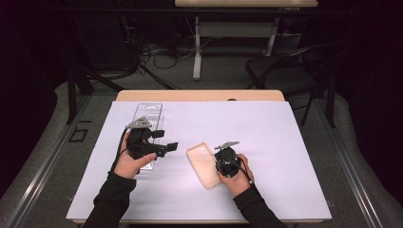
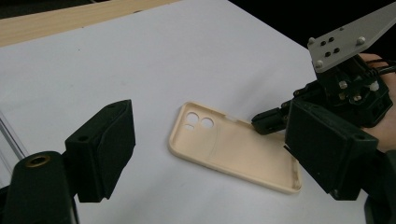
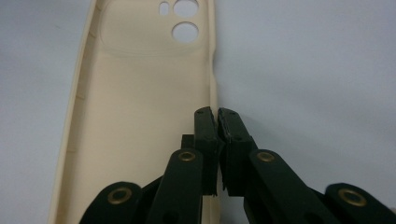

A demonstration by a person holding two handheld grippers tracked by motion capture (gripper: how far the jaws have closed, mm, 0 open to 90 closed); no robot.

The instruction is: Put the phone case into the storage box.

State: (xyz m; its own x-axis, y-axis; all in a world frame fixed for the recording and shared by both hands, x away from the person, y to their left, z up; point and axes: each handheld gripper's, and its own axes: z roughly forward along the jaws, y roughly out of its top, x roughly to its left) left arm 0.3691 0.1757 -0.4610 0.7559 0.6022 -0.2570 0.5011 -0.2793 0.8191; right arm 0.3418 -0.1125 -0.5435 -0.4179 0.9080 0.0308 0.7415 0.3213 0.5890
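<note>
Two black-sleeved forearms come in from the near edge of the table [image 1: 304, 156], each hand carrying a gripper; the right hand [image 1: 236, 178] sits just right of the phone case [image 1: 203, 164], wrist low, its right gripper [image 1: 219, 160] pointed at the case's right side wall; the right gripper view shows its jaws pressed together on that thin wall, one pad inside the case [image 3: 140, 116] and one outside, about halfway along its length; the left hand [image 1: 127, 164] lies well to the left of the case, its left gripper [image 1: 168, 148] aimed level towards it with jaws spread wide and nothing between them, as the left gripper view confirms.

Case next: a pale cream, soft-looking shell [image 2: 233, 149] lying flat on the white table sheet with its hollow side up, camera cut-outs at the far end, rounded corners, a raised rim all round; it lies slightly slanted, about the middle of the sheet.

Beyond the case and to its left, a clear plastic tray [image 1: 147, 114] lies under and behind the left gripper, its near end covered by that hand; its contents cannot be made out. In the right gripper view the case's near end is cut off behind the jaws.
</note>
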